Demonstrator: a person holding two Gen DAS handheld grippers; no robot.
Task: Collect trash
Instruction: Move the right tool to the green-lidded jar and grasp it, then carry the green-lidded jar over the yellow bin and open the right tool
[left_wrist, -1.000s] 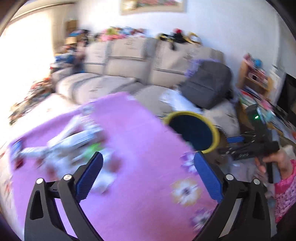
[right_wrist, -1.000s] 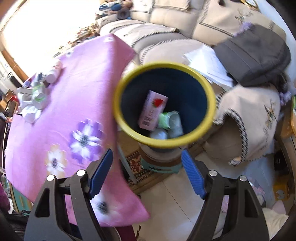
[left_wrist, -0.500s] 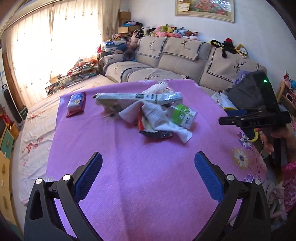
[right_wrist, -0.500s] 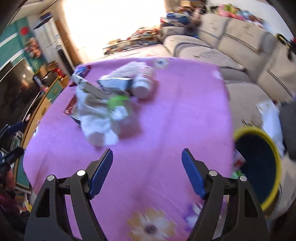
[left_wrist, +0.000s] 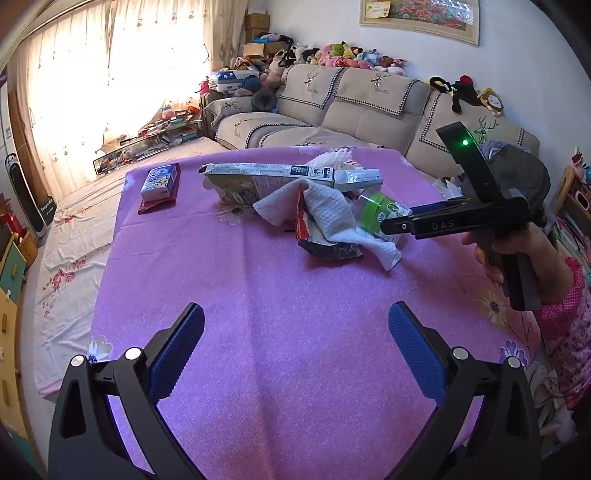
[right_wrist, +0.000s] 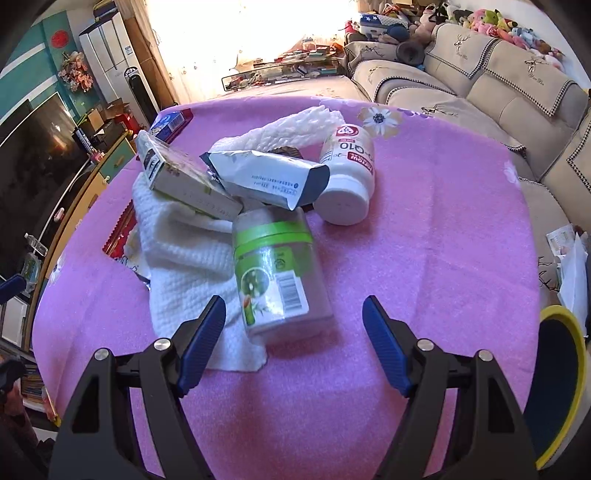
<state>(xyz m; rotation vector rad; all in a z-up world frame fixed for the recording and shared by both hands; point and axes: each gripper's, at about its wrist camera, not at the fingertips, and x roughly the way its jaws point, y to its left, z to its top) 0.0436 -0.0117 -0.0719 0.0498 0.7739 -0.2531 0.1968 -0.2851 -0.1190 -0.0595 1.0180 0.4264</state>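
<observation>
- Right wrist view: the pink-clothed worktop (right_wrist: 424, 229) carries a trash heap near its middle; the yellow-rimmed bin (right_wrist: 561, 387) sits off its near right edge.
- White paper towel (right_wrist: 184, 266) underlies the clear green-banded jar (right_wrist: 277, 273), which could drag it along.
- Right gripper (right_wrist: 293, 343) is spread, empty, just short of the jar; a round jar may roll or slip.
- Left gripper (left_wrist: 295, 347) is spread, empty, well short of the heap.
</observation>
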